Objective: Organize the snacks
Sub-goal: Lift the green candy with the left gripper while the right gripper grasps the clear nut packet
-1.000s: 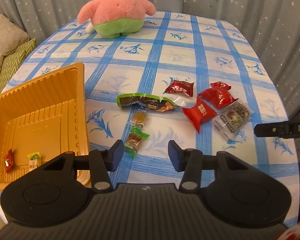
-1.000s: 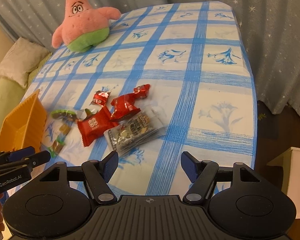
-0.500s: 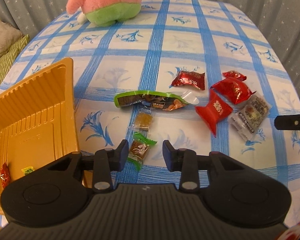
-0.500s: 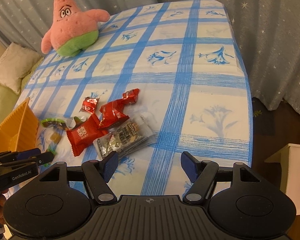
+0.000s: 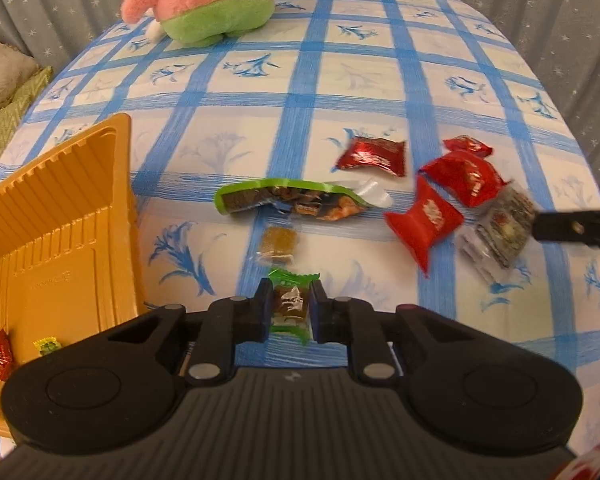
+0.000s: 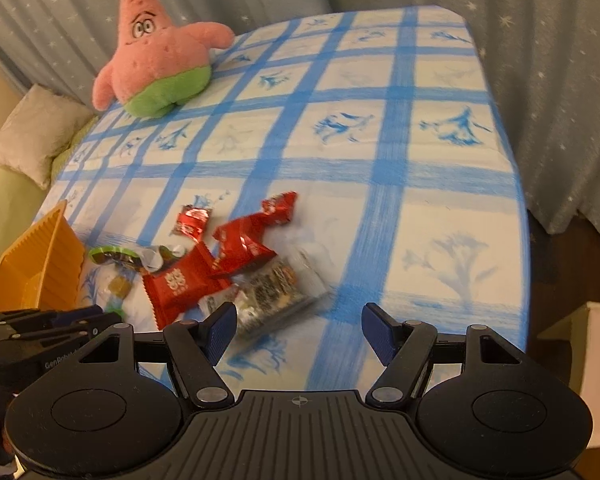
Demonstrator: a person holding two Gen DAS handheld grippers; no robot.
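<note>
My left gripper (image 5: 291, 286) is shut on a small green-wrapped brown candy (image 5: 290, 302) that lies on the blue-checked tablecloth (image 5: 340, 80). Just beyond it sit an amber candy (image 5: 278, 242) and a long green snack packet (image 5: 292, 200). To the right are red packets (image 5: 374, 154) (image 5: 426, 220) and a clear packet (image 5: 496, 228). The orange tray (image 5: 60, 216) stands at the left, holding a red candy (image 5: 2, 354) and a yellow-green one (image 5: 48, 346). My right gripper (image 6: 299, 314) hangs open near the clear packet (image 6: 268, 296), with nothing between its fingers.
A pink and green plush star (image 6: 160, 56) sits at the far side of the table. A cushion (image 6: 32, 132) lies off the left edge. Curtains ring the table. A white box (image 6: 596, 336) stands on the floor at the right.
My left gripper sank over the green-wrapped candy and its jaws closed onto it. The right gripper stayed open and hardly moved.
</note>
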